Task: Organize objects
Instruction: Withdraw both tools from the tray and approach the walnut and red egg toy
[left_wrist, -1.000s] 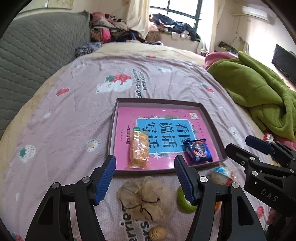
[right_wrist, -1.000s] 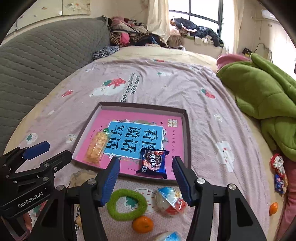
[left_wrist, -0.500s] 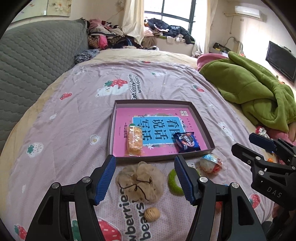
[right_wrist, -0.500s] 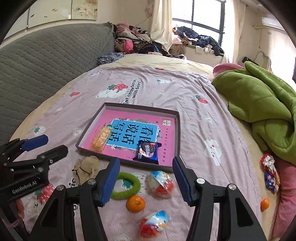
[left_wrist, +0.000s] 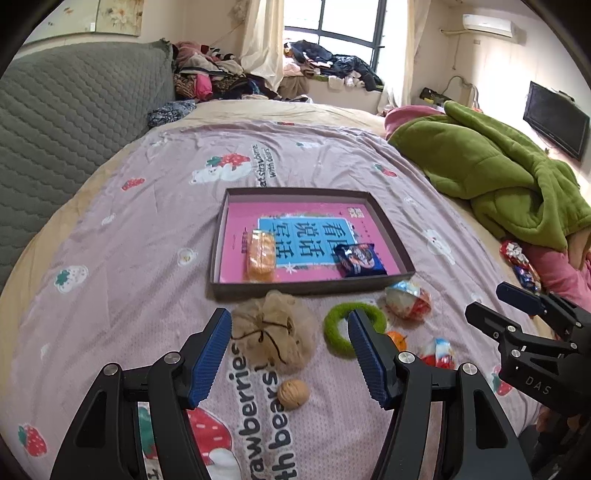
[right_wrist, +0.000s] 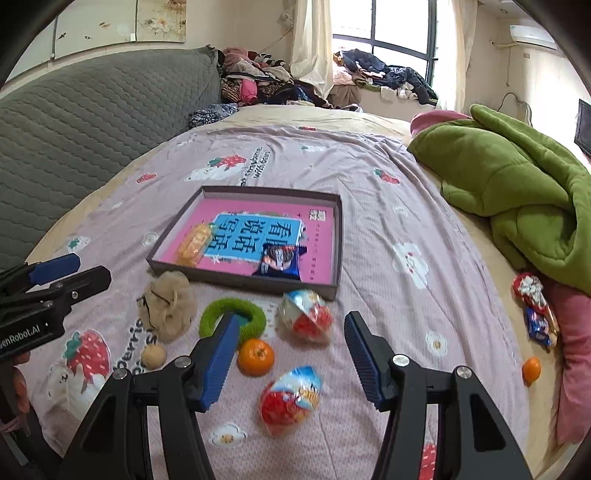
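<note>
The left gripper and right gripper hover with fingers spread, holding nothing. A beige pouch, green ring, orange and wrapped eggs crowd the tray's near edge; open bedsheet lies left.

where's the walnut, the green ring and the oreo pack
walnut (left_wrist: 293, 394), left wrist view, middle of the shell
green ring (right_wrist: 255, 316), right wrist view, right side of the loop
oreo pack (right_wrist: 280, 263), right wrist view, middle of the wrapper

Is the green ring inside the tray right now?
No, the green ring lies on the bedspread just outside the near wall of the tray, which holds only two snack packets.
</note>
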